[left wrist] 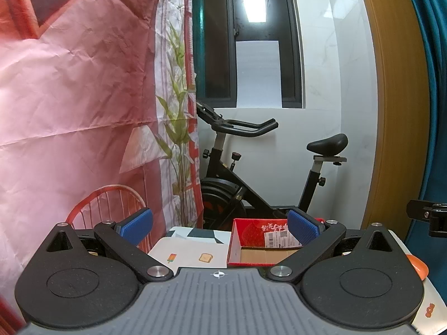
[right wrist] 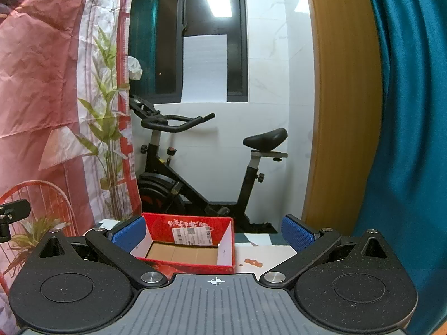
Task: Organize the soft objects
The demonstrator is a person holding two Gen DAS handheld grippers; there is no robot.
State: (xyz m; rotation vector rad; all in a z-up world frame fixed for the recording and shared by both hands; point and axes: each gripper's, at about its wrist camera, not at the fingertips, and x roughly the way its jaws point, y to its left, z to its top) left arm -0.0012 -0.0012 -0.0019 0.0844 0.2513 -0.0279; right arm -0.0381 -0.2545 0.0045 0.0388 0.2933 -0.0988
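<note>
An open red box [left wrist: 259,240] with a bare cardboard floor and a white label stands on the table; it also shows in the right wrist view [right wrist: 190,240]. It looks empty. My left gripper [left wrist: 219,227] is open with blue pads wide apart, held above the table's near side, nothing between them. My right gripper [right wrist: 213,233] is open and empty too, the box behind its left finger. An orange object [left wrist: 417,266] peeks out at the left view's right edge behind the gripper body. No soft object shows clearly.
The table [left wrist: 192,248] has a white cloth with small food prints [right wrist: 259,254]. A pink printed backdrop [left wrist: 83,97] hangs at the left. An exercise bike [right wrist: 195,167] stands behind the table by a white wall. A blue curtain [right wrist: 413,111] hangs at the right.
</note>
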